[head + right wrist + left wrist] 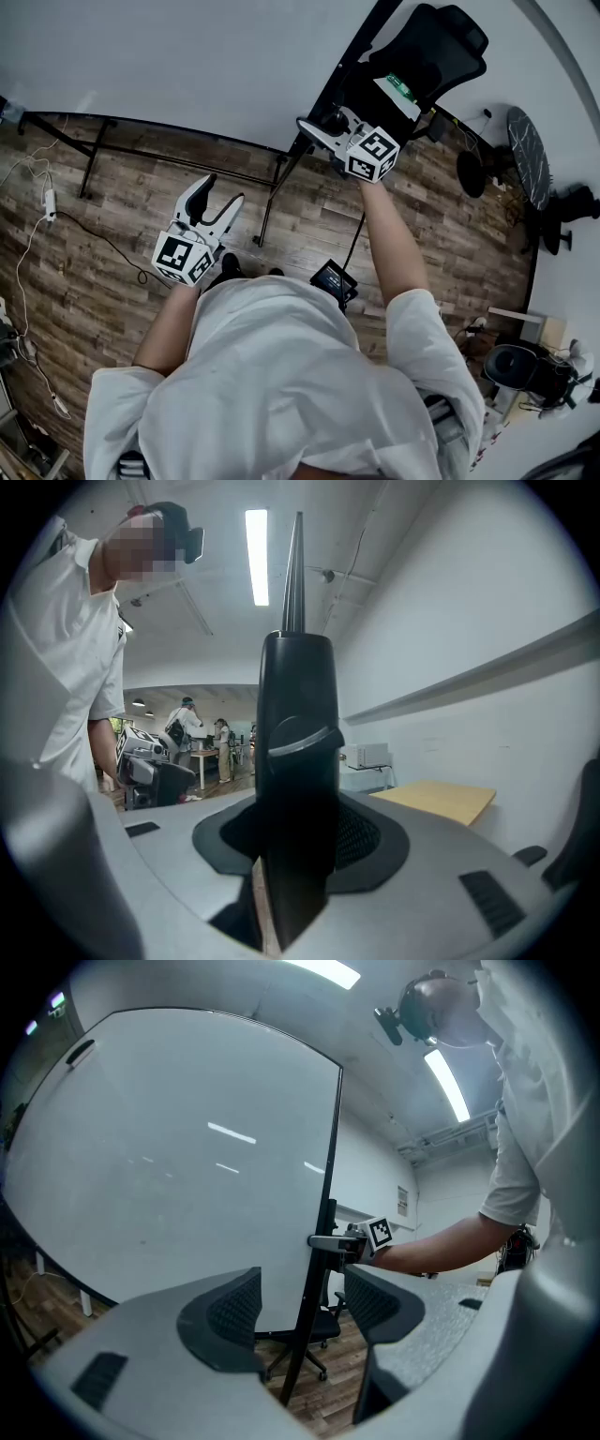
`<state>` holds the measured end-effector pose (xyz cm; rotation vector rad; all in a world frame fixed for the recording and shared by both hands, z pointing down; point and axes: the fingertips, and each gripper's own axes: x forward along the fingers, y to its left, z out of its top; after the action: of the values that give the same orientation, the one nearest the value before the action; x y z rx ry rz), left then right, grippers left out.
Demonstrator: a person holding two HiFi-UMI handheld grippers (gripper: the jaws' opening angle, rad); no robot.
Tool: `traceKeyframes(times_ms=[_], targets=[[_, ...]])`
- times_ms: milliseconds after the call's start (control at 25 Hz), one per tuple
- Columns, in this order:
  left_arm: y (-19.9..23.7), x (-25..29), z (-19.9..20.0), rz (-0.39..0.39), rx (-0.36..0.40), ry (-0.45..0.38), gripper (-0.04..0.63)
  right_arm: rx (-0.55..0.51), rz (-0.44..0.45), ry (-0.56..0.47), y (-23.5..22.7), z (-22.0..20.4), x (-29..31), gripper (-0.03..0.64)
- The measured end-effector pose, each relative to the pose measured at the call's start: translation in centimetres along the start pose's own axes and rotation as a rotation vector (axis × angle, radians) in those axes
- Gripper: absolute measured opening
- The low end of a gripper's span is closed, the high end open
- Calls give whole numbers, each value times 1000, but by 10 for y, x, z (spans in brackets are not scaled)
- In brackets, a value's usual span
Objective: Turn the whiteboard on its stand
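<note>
- The whiteboard [187, 56] fills the head view toward 11 o'clock, on its stand [169, 155].
- The right claw [323, 131], toward 1 o'clock, is clamped on the board's black side post [298, 742].
- The left claw [223, 199], at its 8 o'clock, gapes empty.
- Likely the hold is made and the turn itself remains.

No readable text or numbers anywhere, wall notice [401, 1201] too small to read

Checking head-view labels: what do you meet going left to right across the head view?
white power cord → left tool → right tool, clamped on the stand post → black office chair
</note>
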<state>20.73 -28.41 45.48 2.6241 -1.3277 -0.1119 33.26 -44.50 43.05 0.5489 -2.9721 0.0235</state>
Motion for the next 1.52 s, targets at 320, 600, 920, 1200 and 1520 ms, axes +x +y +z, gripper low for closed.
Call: traceKeyframes(times_ms=[320, 600, 920, 1200, 1520], targets=[[-10, 5, 5, 10, 11, -8, 282, -11, 16, 3, -1, -1, -15, 163], [-6, -2, 2, 23, 11, 0, 282, -18, 30, 29, -1, -2, -10, 163], [-32, 12, 0, 9, 14, 7, 282, -8, 30, 23, -10, -3, -37, 163], [-31, 11, 2, 5, 16, 4, 282, -3, 20, 22, -14, -4, -46, 163], [-42, 15, 3, -1, 21, 0, 282, 0, 19, 27, -20, -6, -67, 163]])
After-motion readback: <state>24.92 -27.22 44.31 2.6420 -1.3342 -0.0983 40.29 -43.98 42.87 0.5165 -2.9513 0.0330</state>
